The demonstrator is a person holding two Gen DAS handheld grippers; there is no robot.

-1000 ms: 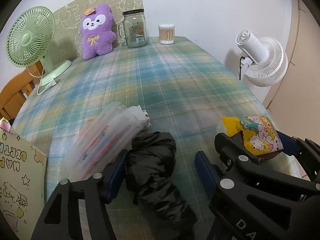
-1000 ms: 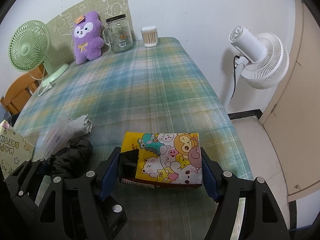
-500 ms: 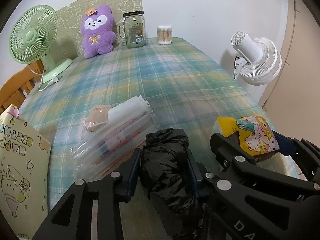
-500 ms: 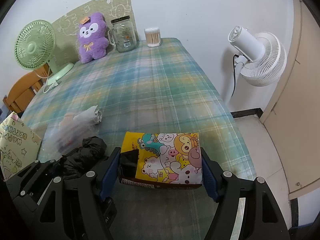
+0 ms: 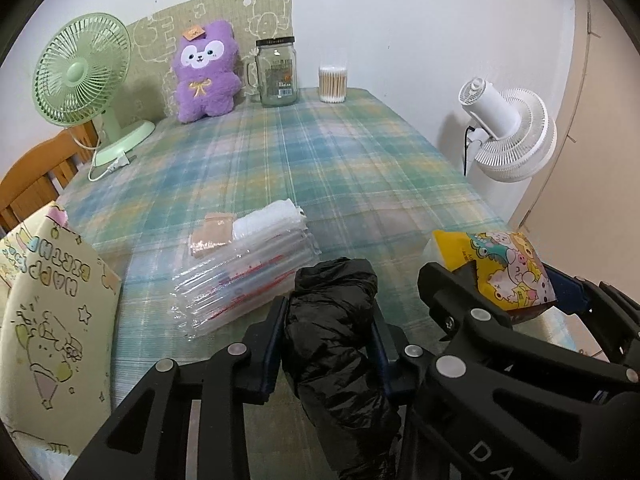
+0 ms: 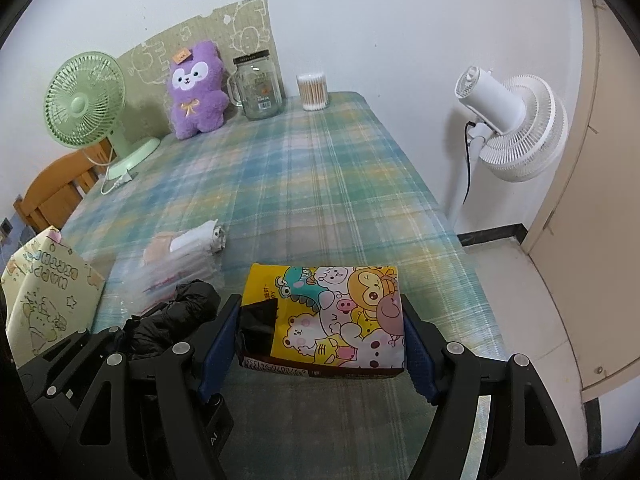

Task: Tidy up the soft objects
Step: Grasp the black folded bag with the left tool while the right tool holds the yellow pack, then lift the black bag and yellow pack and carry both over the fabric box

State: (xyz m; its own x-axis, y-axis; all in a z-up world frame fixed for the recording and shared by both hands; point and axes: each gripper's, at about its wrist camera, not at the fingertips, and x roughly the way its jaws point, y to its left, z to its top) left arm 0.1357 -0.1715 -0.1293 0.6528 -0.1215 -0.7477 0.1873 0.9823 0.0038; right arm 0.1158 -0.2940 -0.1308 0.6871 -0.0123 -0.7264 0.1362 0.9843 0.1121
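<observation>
My left gripper [image 5: 328, 340] is shut on a crumpled black plastic bag [image 5: 336, 332] and holds it above the near edge of the table; the bag also shows in the right wrist view [image 6: 172, 316]. My right gripper [image 6: 320, 336] is shut on a yellow cartoon-print tissue pack [image 6: 336, 316], also seen in the left wrist view [image 5: 508, 268]. A stack of clear plastic packets [image 5: 244, 276] with a white cloth [image 5: 268, 220] and a beige pouch [image 5: 210, 232] on it lies on the plaid tablecloth [image 5: 320, 152], just left of the black bag.
A cream "happy birthday" gift bag [image 5: 52, 320] stands at the near left. At the back stand a green desk fan [image 5: 80, 80], a purple plush [image 5: 204, 72], a glass jar [image 5: 276, 72] and a cotton-swab tub [image 5: 332, 84]. A white floor fan [image 5: 508, 132] stands right of the table.
My left gripper closed on the black bag and lifted it back from the table. The clear packets stayed on the cloth. The right gripper kept hold of the tissue pack.
</observation>
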